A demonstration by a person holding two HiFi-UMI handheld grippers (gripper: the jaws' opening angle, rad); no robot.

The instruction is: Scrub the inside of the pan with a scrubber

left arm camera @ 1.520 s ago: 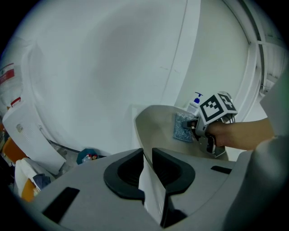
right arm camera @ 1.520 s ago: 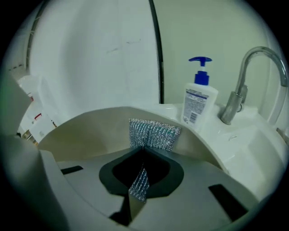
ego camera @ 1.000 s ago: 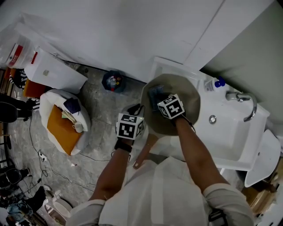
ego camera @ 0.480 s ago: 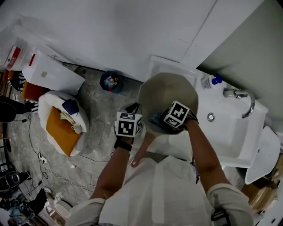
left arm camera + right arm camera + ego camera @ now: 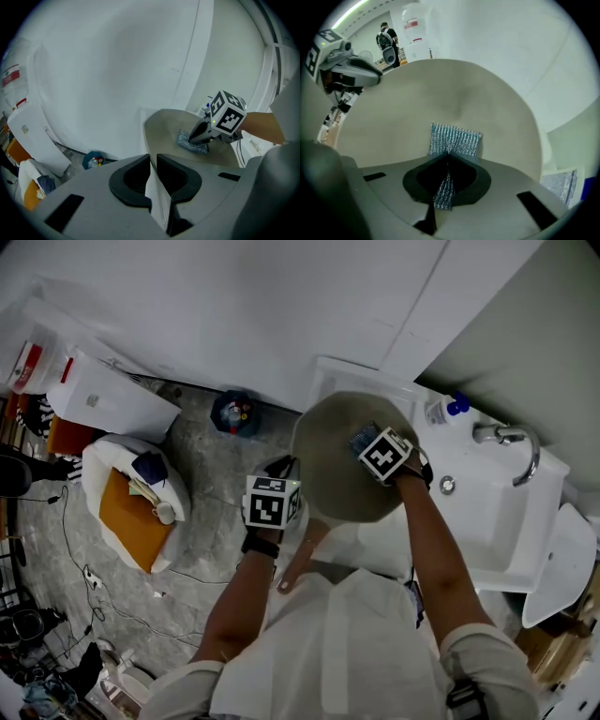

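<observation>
Beige pan [image 5: 336, 474]: tilted up just ahead of the left gripper [image 5: 153, 161].
Left gripper: clamped on a thin pale edge, seemingly the pan's rim; jaws have just been closing.
Right gripper [image 5: 447, 157]: pinched tight on the scrubber [image 5: 454, 139].
Scrubber: sticks out past the right gripper's tips, flat against the pan's inside.

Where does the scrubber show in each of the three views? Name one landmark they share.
Head view: scrubber upper centre-right, inside the pan.
Left gripper view: right of centre, on the pan's inner surface.
Right gripper view: centre, pinched in the right gripper.
Shared landmark: the pan.
</observation>
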